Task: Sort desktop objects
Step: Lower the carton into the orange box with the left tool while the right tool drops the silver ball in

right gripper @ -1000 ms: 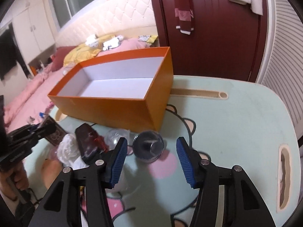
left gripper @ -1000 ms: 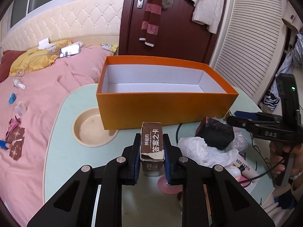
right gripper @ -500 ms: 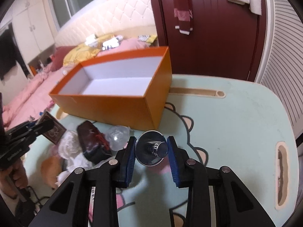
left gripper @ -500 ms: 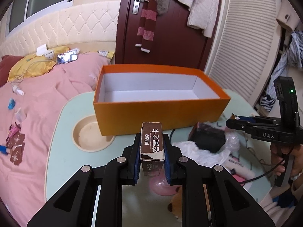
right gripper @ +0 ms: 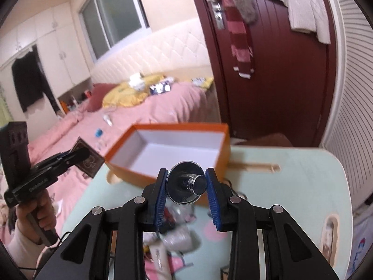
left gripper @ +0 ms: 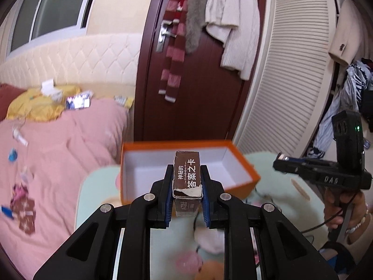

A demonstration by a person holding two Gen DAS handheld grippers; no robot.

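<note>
Gripping two items [left gripper: 187, 175] [right gripper: 186, 182], one box [left gripper: 253, 177] open

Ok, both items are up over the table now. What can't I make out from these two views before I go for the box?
- Orange box: left wrist view, its middle floor hidden by the brown card box in the left hand-held gripper.
- Box's near wall: right wrist view, partly hidden by the shiny metal lid in the right hand-held gripper.
- Leftover clutter on the table: blurred, hidden behind the fingers in both views.
</note>
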